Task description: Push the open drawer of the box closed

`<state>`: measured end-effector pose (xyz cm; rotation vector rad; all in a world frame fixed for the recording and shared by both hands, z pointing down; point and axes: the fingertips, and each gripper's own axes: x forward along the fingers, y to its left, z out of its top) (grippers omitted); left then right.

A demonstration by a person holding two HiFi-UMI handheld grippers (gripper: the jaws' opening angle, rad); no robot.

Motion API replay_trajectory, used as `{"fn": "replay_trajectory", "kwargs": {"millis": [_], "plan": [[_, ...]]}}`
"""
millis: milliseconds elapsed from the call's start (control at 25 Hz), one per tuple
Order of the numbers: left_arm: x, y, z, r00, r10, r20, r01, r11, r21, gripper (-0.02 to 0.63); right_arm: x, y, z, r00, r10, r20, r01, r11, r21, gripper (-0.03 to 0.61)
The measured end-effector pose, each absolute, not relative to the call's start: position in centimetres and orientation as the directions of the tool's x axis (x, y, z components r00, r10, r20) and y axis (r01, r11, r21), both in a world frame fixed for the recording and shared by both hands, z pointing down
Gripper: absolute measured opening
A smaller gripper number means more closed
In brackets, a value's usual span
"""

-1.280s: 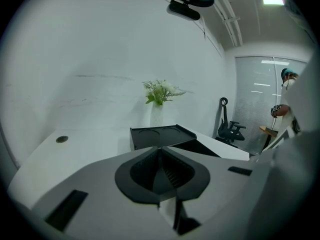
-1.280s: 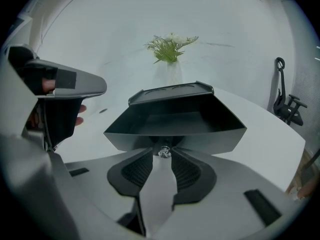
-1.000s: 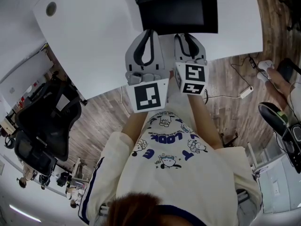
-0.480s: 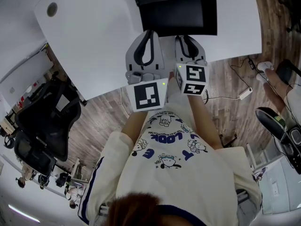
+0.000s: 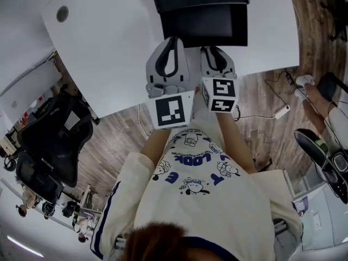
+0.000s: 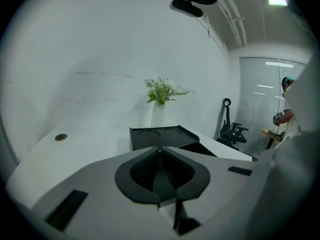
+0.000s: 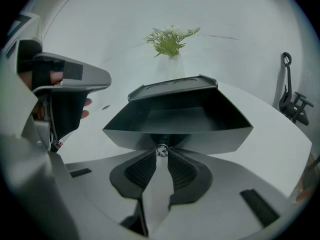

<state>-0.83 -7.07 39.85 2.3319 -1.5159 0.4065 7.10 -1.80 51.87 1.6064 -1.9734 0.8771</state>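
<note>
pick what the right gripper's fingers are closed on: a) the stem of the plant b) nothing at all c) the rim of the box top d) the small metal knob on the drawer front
d: in the right gripper view the fingers of the right gripper, which have just been closing, meet on the small metal knob at the front of the open drawer.
</note>
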Motion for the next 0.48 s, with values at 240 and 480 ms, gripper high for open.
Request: {"fn": "replay_trajectory", "kwargs": {"millis": [240,480], "plan": [[-0.57,-7.68,39.58,0.381,-0.831,0.406,-0.923,-0.366,0.116,0.031,7.12,-1.85,51.73,-0.269,-0.668,0.693,-0.963,0.183,-0.198,0.084],[-0.65,-7.97,39.57,0.367,-0.841,0.398,-0.930,-0.346,0.126,0.031,8.02,-2.62,50.96,-0.285,-0.687,0.669,-0.958,0.227,-0.175,0.083]]}}
